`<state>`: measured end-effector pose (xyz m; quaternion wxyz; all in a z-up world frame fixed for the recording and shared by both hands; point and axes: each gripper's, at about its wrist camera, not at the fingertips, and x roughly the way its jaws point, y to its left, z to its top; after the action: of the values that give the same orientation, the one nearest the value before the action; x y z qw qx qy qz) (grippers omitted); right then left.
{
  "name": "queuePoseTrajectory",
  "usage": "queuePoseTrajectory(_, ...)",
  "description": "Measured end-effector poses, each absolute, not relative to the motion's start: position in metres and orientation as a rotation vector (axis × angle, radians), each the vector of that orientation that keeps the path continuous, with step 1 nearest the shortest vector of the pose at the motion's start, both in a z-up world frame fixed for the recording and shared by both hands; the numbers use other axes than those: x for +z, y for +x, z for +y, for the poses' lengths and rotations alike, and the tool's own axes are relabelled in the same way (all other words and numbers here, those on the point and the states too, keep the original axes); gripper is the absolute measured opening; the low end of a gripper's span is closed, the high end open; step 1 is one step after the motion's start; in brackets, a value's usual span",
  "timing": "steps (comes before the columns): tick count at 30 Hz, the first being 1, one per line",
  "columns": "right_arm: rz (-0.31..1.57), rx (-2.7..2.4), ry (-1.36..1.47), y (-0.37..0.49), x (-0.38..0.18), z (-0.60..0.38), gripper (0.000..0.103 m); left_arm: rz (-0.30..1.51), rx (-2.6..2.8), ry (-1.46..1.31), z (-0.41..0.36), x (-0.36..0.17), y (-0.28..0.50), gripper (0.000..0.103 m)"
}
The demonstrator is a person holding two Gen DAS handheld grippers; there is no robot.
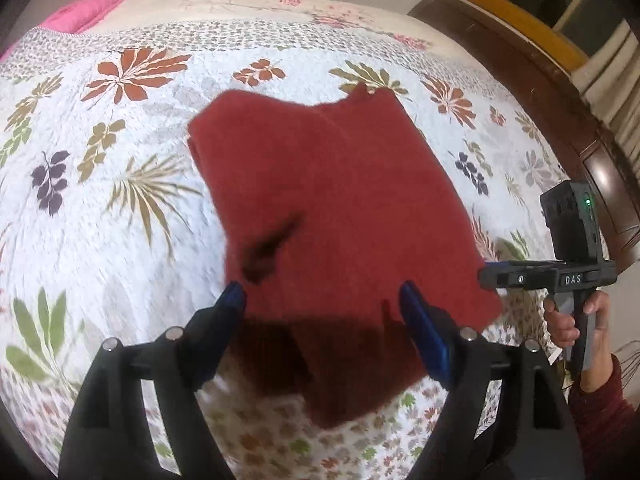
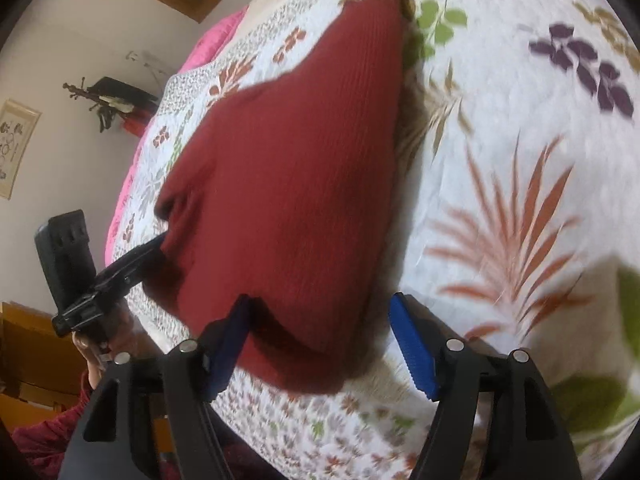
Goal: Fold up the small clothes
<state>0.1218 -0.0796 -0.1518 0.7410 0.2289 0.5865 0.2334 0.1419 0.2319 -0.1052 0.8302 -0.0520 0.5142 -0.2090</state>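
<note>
fold could slip loose

the red garment [image 1: 340, 216] lies folded on the bed [image 1: 120, 208]. the left hand-held gripper [image 1: 322, 312] and right hand-held gripper [image 2: 320, 332] both stand apart over its near edge; dragging a finger could undo the layers.

Both wrist cameras look down, close, from opposite sides at the same red garment [image 1: 340, 208] on the bedspread [image 1: 120, 208].

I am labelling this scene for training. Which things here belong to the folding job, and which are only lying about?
Belong to the job:
- dark red knitted garment
- left hand-held gripper
- right hand-held gripper
- floral quilt, the work surface

Only lying about:
- pink blanket
- wooden headboard
- wall picture
</note>
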Motion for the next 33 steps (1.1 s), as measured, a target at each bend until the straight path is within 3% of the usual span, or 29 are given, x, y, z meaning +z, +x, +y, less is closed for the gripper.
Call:
queuePoseTrajectory(1, 1.292, 0.514, 0.523, 0.119, -0.154, -0.078, 0.059, 1.098, -0.411, -0.088, 0.231, -0.109, 0.142, 0.073)
queuePoseTrajectory(2, 1.294, 0.519, 0.543, 0.117, -0.155, -0.077, 0.052, 1.113, -0.389, -0.073, 0.232, -0.117, 0.144, 0.056)
queuePoseTrajectory(5, 1.289, 0.492, 0.541, 0.115, -0.154, -0.072, 0.038, 1.162, -0.387, -0.158, 0.244, -0.137, 0.154, 0.044)
queuePoseTrajectory(7, 1.278, 0.462, 0.490, 0.114, -0.154, -0.064, 0.031, 1.169, -0.394, -0.223, 0.256, -0.144, 0.154, 0.041)
queuePoseTrajectory(11, 1.264, 0.410, 0.449, 0.113, -0.160, -0.055, 0.030, 1.157, -0.393, -0.251, 0.264, -0.153, 0.147, 0.041)
queuePoseTrajectory(13, 1.255, 0.390, 0.453, 0.113, -0.160, -0.053, 0.035, 1.146, -0.385, -0.245, 0.264, -0.152, 0.143, 0.044)
queuePoseTrajectory(14, 1.249, 0.379, 0.445, 0.110, -0.158, -0.053, 0.037, 1.144, -0.370, -0.244, 0.265, -0.149, 0.140, 0.052)
queuePoseTrajectory(16, 1.215, 0.332, 0.388, 0.103, -0.145, -0.048, 0.054, 1.149, -0.330, -0.240, 0.265, -0.142, 0.134, 0.068)
queuePoseTrajectory(17, 1.196, 0.302, 0.346, 0.100, -0.138, -0.044, 0.057, 1.140, -0.307, -0.231, 0.267, -0.136, 0.127, 0.074)
queuePoseTrajectory(20, 1.152, 0.214, 0.221, 0.085, -0.119, -0.031, 0.077, 1.119, -0.224, -0.160, 0.266, -0.121, 0.110, 0.089)
queuePoseTrajectory(21, 1.142, 0.184, 0.187, 0.080, -0.114, -0.027, 0.086, 1.110, -0.207, -0.148, 0.266, -0.117, 0.105, 0.089)
queuePoseTrajectory(24, 1.116, 0.134, 0.119, 0.065, -0.104, -0.014, 0.092, 1.101, -0.180, -0.111, 0.264, -0.106, 0.089, 0.090)
queuePoseTrajectory(33, 1.093, 0.078, 0.072, 0.032, -0.079, 0.000, 0.097, 1.072, -0.134, -0.041, 0.259, -0.080, 0.050, 0.092)
